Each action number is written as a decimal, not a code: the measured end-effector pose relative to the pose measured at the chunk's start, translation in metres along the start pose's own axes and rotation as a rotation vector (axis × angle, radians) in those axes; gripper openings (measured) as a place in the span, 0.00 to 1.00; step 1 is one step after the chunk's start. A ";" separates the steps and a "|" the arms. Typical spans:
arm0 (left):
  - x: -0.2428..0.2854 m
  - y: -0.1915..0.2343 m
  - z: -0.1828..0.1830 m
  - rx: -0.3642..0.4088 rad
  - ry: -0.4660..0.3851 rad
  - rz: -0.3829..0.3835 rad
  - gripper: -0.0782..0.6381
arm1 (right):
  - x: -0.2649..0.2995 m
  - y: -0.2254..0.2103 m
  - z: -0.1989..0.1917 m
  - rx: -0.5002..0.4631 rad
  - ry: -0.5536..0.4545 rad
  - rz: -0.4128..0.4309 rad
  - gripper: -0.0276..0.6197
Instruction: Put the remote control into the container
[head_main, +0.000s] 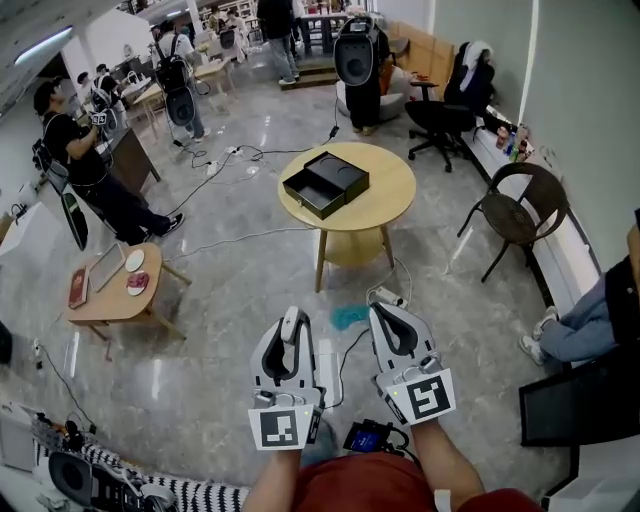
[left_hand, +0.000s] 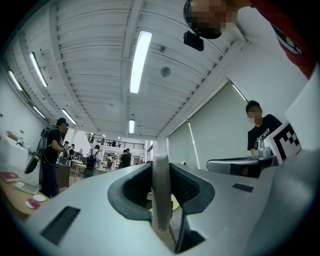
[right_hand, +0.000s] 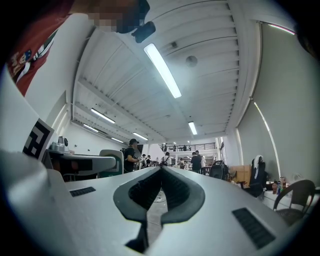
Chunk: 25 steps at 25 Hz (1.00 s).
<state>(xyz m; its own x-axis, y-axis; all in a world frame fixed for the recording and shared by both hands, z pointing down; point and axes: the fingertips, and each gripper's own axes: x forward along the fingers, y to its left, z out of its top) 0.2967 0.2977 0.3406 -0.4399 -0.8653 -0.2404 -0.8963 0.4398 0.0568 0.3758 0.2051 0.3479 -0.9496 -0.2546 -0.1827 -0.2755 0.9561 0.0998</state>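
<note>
While the person holds both tools low over the grey marble floor (head_main: 230, 290), close to their own body, the left gripper (head_main: 290, 325) is clamped on the remote control (left_hand: 161, 192). It is a thin grey slab standing edge-on between that gripper's dark pads (left_hand: 135, 192). The right gripper (head_main: 386, 312) has its jaws closed tip to tip with nothing between them. The container (head_main: 325, 183), an open black box, sits by the left edge of the round wooden table (head_main: 390, 195), well apart from both grippers and farther up the head view.
</note>
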 end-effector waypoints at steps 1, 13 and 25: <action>0.005 0.006 -0.001 -0.003 -0.002 0.001 0.26 | 0.008 0.000 -0.001 -0.002 -0.002 -0.002 0.08; 0.071 0.096 -0.013 -0.025 0.001 0.022 0.26 | 0.123 0.012 -0.017 -0.012 0.000 0.020 0.08; 0.117 0.185 -0.009 -0.038 -0.009 -0.006 0.26 | 0.221 0.044 -0.020 -0.016 -0.002 0.011 0.08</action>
<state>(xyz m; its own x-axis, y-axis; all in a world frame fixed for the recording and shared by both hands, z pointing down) 0.0790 0.2753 0.3319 -0.4344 -0.8655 -0.2494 -0.9004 0.4252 0.0925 0.1510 0.1885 0.3315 -0.9523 -0.2436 -0.1836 -0.2673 0.9564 0.1178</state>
